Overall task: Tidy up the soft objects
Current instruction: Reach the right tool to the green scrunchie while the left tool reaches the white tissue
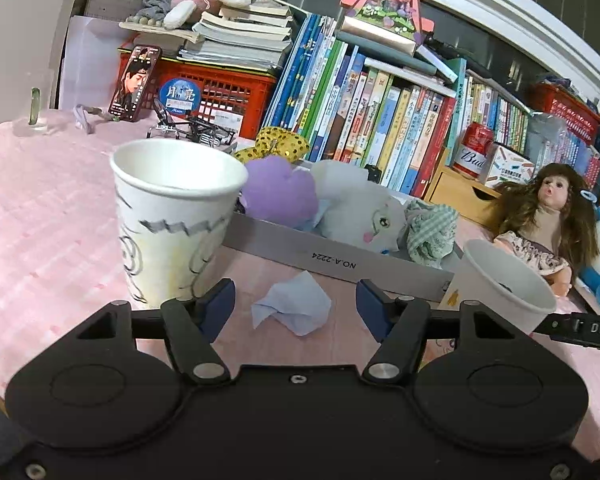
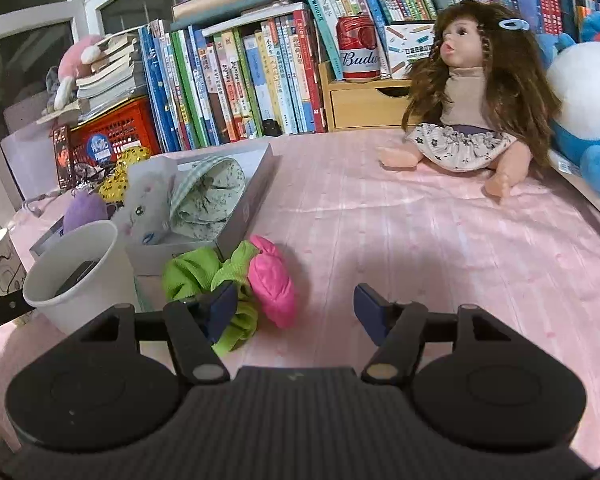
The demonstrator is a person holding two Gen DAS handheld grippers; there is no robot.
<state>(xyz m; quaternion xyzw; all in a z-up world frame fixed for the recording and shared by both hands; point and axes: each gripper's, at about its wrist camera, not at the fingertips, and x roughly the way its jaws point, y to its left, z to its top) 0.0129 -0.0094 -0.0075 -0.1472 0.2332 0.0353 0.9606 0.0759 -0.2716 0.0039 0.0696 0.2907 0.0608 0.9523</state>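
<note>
A grey box [image 1: 340, 266] on the pink cloth holds a purple plush [image 1: 278, 192], a white plush [image 1: 360, 212] and a green checked cloth [image 1: 430, 228]. A crumpled blue tissue [image 1: 292, 308] lies in front of the box, between the fingers of my open left gripper [image 1: 296, 308]. In the right wrist view the box [image 2: 256, 192] sits left, with a green and pink soft flower [image 2: 240, 280] beside it. My open right gripper [image 2: 296, 308] is empty, its left finger over the flower's green part.
A drawn-on paper cup [image 1: 172, 220] stands left of the tissue; a second cup [image 1: 500, 284] stands right and also shows in the right wrist view [image 2: 80, 276]. A doll [image 2: 472, 104], a blue plush [image 2: 588, 100], books [image 2: 240, 76] and a beer can [image 2: 358, 48] line the back.
</note>
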